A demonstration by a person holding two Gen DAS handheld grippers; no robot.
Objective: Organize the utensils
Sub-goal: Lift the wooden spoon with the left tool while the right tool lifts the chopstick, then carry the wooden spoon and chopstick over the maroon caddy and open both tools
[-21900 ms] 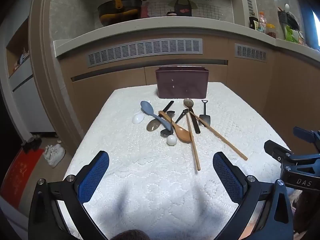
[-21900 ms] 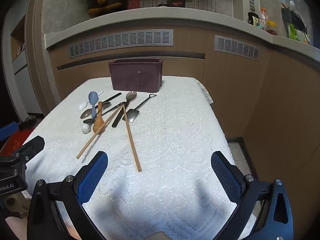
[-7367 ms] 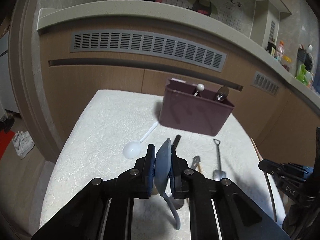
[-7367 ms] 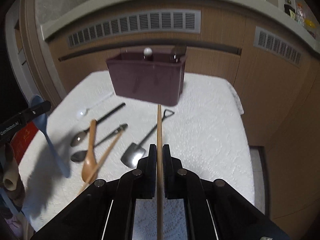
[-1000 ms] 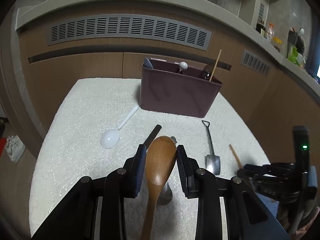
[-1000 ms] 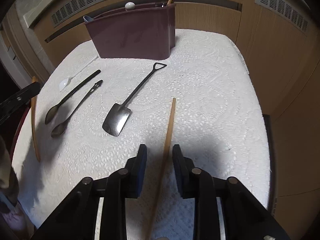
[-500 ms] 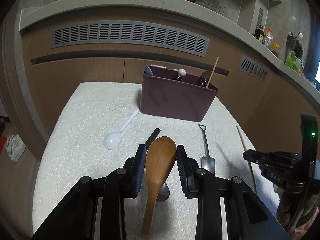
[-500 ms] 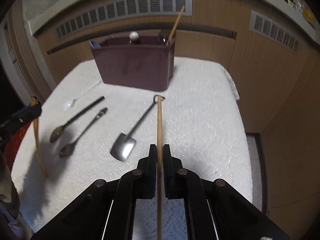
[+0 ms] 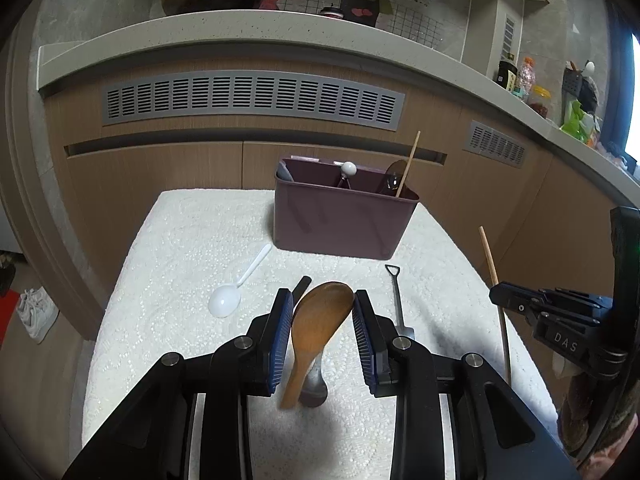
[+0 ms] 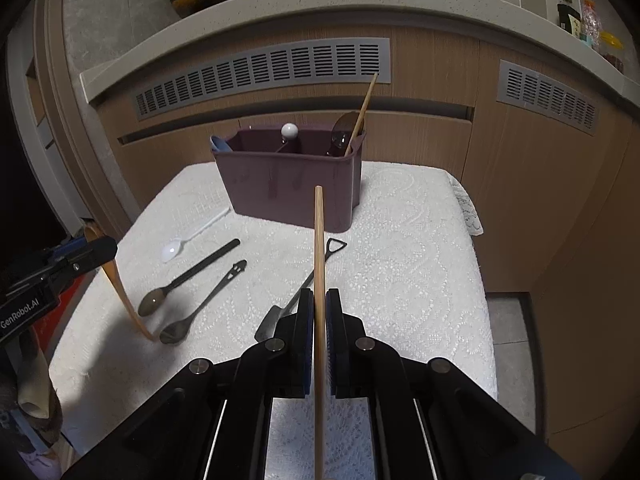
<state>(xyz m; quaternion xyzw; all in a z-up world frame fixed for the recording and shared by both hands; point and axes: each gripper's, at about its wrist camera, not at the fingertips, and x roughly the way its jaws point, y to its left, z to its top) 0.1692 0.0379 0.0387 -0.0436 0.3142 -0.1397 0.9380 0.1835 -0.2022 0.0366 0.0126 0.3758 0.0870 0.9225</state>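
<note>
White textured cloth (image 10: 420, 248) covering the table, bearing a maroon caddy (image 10: 288, 184) at the far side, already holding a chopstick (image 10: 362, 110), a white-knobbed utensil and others. Lying nearer on the cloth: a black spoon (image 10: 188, 276), a second dark spoon (image 10: 204, 300), a small shovel-shaped spoon (image 9: 396, 300) and a white plastic spoon (image 9: 236, 288). Gripping a wooden spoon (image 9: 316, 328) by its bowl in the left gripper (image 9: 322, 332), handle hanging down, and clamping a wooden chopstick (image 10: 319, 280) in the narrowed right gripper (image 10: 319, 344), pointing toward the caddy.
</note>
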